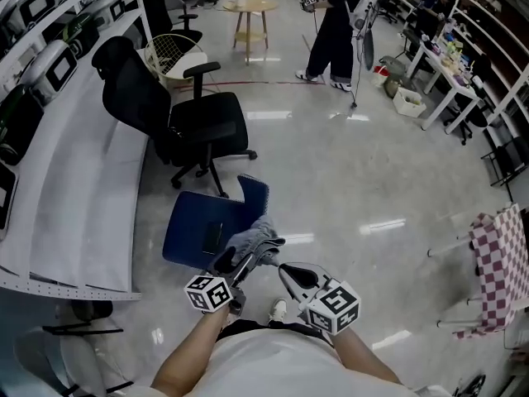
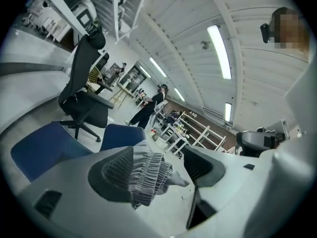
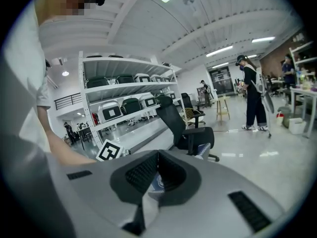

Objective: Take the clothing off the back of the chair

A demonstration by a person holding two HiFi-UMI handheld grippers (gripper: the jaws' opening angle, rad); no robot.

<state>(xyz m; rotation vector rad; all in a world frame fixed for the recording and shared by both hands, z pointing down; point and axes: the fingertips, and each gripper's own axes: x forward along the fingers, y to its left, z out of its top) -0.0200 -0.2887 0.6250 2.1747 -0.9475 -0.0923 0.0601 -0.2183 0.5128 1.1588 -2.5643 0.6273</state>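
Note:
A grey garment (image 1: 255, 241) with a ribbed cuff lies bunched at the near right edge of a blue chair (image 1: 198, 230). My left gripper (image 1: 240, 263) reaches into it from below. In the left gripper view the jaws of the left gripper (image 2: 158, 163) stand wide apart. The ribbed cuff (image 2: 146, 175) rests against the left pad, and a clear gap separates it from the right pad. My right gripper (image 1: 291, 274) hovers just right of the garment with nothing in it. In the right gripper view the pads of the right gripper (image 3: 157, 165) meet.
A black office chair (image 1: 194, 121) stands beyond the blue one, beside a long white curved bench (image 1: 78, 197). A person (image 1: 335, 27) stands far off near a round wooden table (image 1: 250, 8). White desks (image 1: 446, 77) line the right, and a checkered cloth (image 1: 498, 263) hangs at the right edge.

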